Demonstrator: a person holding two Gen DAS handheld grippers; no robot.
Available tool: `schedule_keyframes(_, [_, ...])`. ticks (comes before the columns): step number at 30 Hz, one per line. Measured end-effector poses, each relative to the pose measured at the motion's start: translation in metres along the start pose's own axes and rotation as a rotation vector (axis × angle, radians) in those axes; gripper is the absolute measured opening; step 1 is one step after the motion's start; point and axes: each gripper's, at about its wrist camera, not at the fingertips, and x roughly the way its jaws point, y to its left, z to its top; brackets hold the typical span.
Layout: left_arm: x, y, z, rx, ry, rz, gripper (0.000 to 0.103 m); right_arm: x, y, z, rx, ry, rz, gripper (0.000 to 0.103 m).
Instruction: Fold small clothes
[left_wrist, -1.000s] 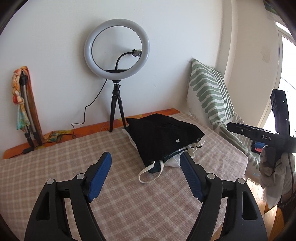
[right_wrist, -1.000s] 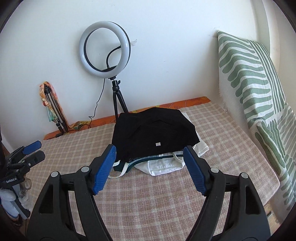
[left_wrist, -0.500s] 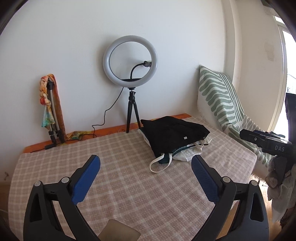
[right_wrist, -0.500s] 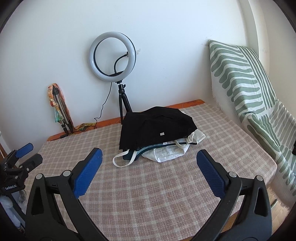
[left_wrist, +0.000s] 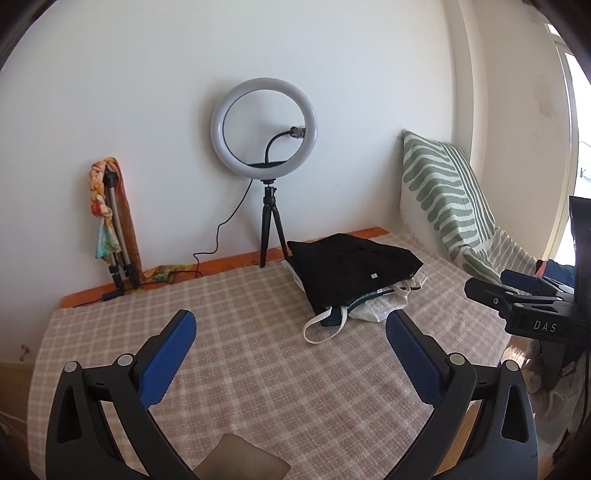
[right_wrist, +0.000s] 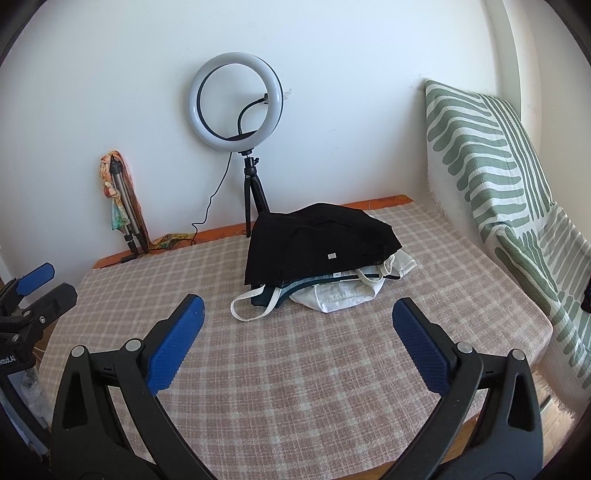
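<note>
Checked cloth (right_wrist: 295, 369) lies bare between folded clothes (right_wrist: 317, 247) and near edge

Quick count, nothing more. One pile of clothes (right_wrist: 325, 254) toward the far right of the checked tablecloth (right_wrist: 295, 369): one black garment (left_wrist: 354, 269) on top, at least one white piece (right_wrist: 343, 299) and one dark teal one (right_wrist: 266, 299) under it, exact number hard to tell. One ring light (left_wrist: 263, 127) on one small black tripod (left_wrist: 271, 229), far middle. One folded tripod (right_wrist: 127, 206) wrapped in one colourful scarf (left_wrist: 105, 206), far left. One green-striped cushion (right_wrist: 491, 162) on the right. Two grippers, four blue pads (right_wrist: 175, 347) in total.
</note>
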Motion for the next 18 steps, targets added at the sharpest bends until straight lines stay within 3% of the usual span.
schedule_keyframes(18, [-0.012,-0.005,-0.006,-0.007,0.029,-0.034,0.102,-0.017,0.008,-0.006,0.003,-0.027,0.001,0.103])
